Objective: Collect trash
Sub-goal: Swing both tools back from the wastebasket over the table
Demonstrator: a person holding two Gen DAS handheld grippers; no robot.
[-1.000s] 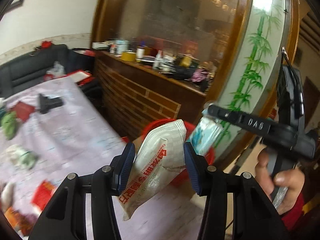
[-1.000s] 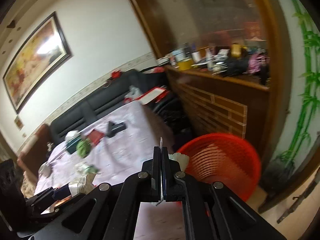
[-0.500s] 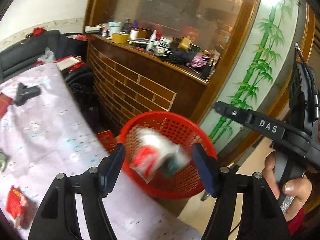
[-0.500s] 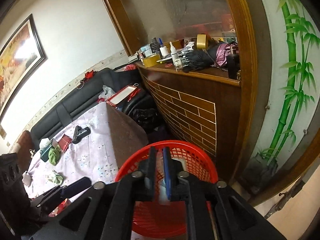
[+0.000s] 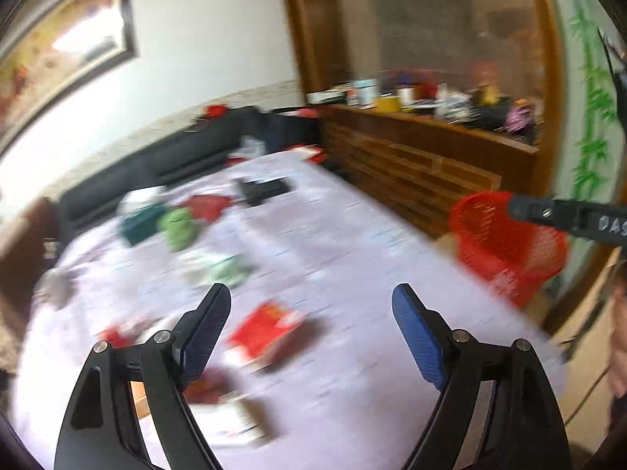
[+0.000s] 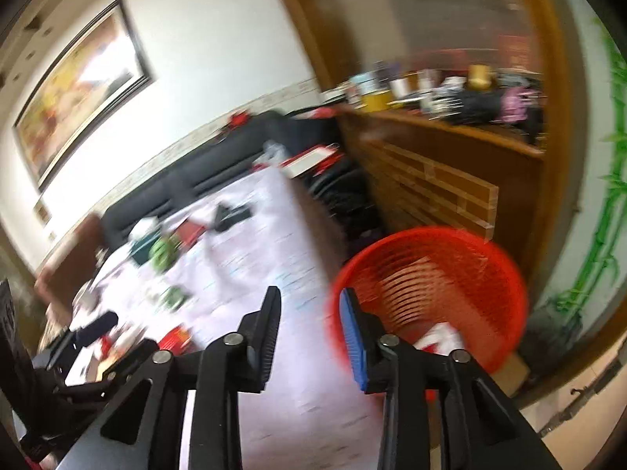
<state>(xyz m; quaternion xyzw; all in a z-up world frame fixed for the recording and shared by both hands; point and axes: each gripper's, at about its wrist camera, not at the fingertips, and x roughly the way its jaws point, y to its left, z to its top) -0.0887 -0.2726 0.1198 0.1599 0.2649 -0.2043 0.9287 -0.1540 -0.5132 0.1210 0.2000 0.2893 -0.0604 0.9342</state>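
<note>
The red trash basket [image 6: 431,290] stands on the floor at the table's right end, with a white and red packet [image 6: 437,338] inside; it also shows in the left wrist view [image 5: 505,243]. My left gripper [image 5: 311,321] is open and empty above the table, over a red wrapper [image 5: 266,325]. My right gripper [image 6: 309,325] is open and empty, by the basket's left rim. More trash lies on the table: a green wad [image 5: 178,227], a pale green wrapper [image 5: 227,270] and red scraps [image 5: 207,203].
The table has a pale lilac cloth [image 5: 352,243]. A black object [image 5: 262,190] lies at its far end. A black sofa [image 5: 176,156] runs behind it. A wooden cabinet [image 6: 439,180] with clutter on top stands behind the basket.
Both grippers let their packets drop into the red basket and opened. Both have swung back left toward the table, and the views are blurred by motion.
</note>
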